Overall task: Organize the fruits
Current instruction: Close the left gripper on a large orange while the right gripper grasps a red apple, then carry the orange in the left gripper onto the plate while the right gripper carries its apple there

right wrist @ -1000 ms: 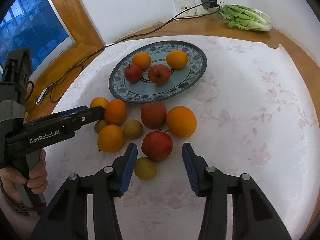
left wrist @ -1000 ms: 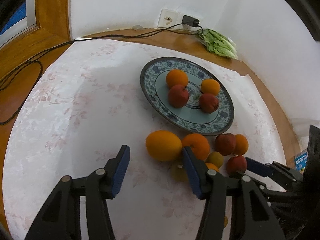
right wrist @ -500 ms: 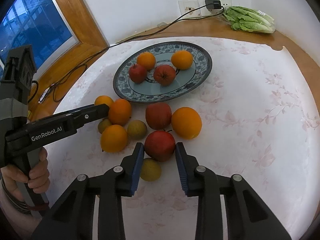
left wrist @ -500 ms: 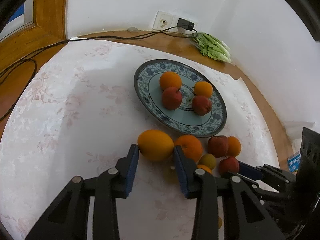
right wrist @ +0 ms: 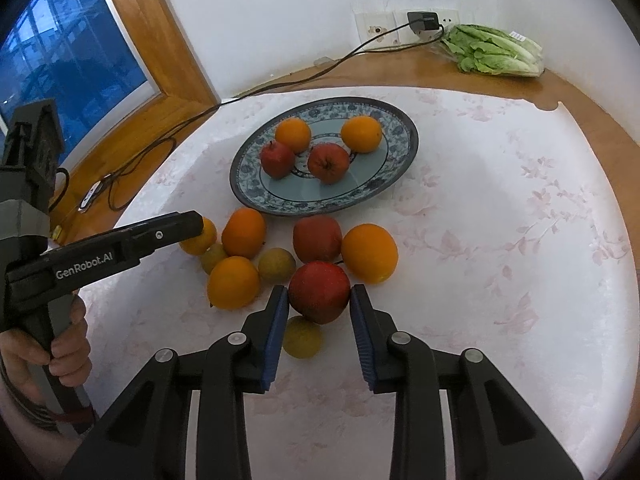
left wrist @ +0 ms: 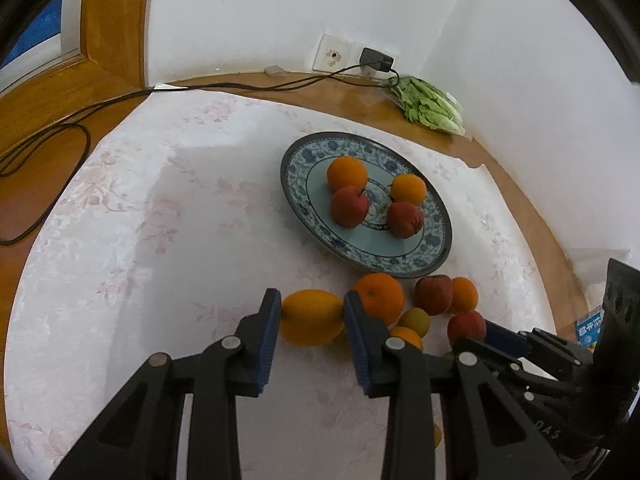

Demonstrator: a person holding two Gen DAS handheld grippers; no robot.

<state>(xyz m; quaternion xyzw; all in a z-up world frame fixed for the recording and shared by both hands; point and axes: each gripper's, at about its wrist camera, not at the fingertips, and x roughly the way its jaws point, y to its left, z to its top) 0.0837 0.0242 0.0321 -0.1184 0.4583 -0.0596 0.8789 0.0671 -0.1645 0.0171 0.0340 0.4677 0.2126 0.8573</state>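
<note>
Fruits lie in two groups on the white flowered tablecloth [right wrist: 500, 240]: two oranges and two red apples already sit on the blue patterned plate [right wrist: 404, 160], while the rest huddle loose on the cloth just in front of its near rim, presumably waiting their turn. Both tongs have picked a piece at the near edge of that pile, which makes sense, since those are the ones reachable without knocking the others. The left gripper [left wrist: 310, 316] has its blue pads pressed to either side of a yellowish orange [left wrist: 311, 317], the outermost fruit on its side of the pile, and the jaws are closing on it, narrowed to the fruit's width. The right gripper [right wrist: 319, 300] is clamped the same way on a red apple [right wrist: 319, 290], pads touching both flanks; a small greenish-yellow fruit [right wrist: 302, 337] sits just beside and under it (it could roll when the apple is lifted). Both fruits look to rest on the cloth, so I'd judge the grasp is made and the lift not yet begun. A person's hand [right wrist: 60, 344] grips the left tool's handle at the edge of the right view. A bagged lettuce [right wrist: 496, 52] and a plugged-in charger [right wrist: 424, 22] sit well apart against the wall, out of the way.
</note>
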